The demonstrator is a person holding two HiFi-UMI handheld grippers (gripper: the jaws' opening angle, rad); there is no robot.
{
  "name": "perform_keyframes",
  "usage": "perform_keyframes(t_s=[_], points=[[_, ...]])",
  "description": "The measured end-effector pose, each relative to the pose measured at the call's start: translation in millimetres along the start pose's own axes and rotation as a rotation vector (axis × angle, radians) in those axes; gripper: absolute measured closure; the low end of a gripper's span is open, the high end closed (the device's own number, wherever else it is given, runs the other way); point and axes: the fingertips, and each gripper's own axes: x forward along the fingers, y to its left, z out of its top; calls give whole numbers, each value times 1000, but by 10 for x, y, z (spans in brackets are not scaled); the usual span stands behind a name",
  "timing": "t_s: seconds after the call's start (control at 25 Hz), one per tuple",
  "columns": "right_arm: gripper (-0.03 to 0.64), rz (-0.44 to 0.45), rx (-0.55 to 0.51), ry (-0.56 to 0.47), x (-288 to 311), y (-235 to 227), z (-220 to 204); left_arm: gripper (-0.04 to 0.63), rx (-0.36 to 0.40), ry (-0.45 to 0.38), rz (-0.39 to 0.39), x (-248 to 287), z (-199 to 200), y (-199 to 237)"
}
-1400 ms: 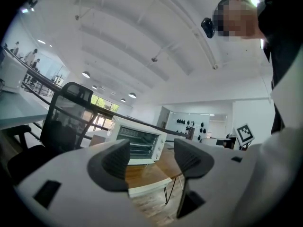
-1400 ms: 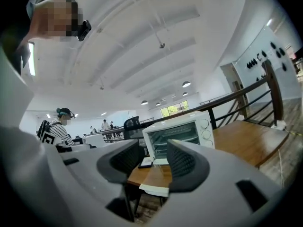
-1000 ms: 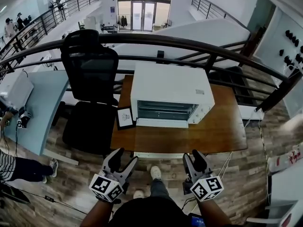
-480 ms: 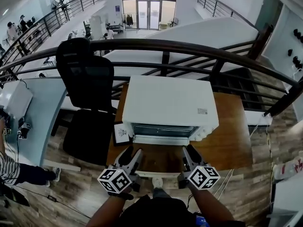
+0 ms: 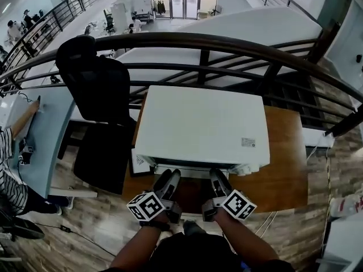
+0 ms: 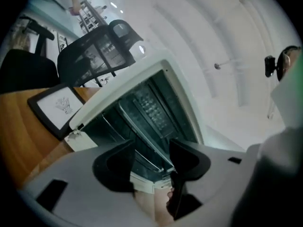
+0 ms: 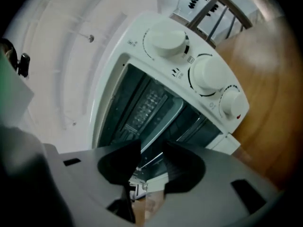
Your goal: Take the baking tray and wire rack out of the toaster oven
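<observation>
The white toaster oven stands on the wooden table with its door down. In the left gripper view the oven shows its dark inside, where thin wires of the rack run toward me. The right gripper view shows the baking tray's shiny rounded rim inside the oven. My left gripper and right gripper sit side by side at the oven's mouth. Both sets of jaws have just been closing, and both stand apart with only the oven's front edge seen in the gap.
Three white knobs line the oven's right side. A small framed picture leans left of the oven. A black office chair stands at the left and a dark railing runs behind. A person sits at the pale blue desk.
Both grippers have moved forward and down from near my body to the oven's front and have rolled. My head has moved over the oven, so its top fills the view.
</observation>
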Motion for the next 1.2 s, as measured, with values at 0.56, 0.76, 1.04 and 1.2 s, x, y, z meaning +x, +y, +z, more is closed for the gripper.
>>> perform_keyframes(t_s=[0.56,0.76,1.04,1.2], points=[[485,49,313,-61,456,-187,262,367,-202,-67,-26,656,-14,7],[541,115,373,-50,504,-141,259,368,-224,-53,-29,620,-57,59],[543,127,383,-5,240,-120,19,368,-295,-67,-21,436,-150,209],[543,130,390,19,106,-104,-77,368,-392,-103,-71,455,-162,170]])
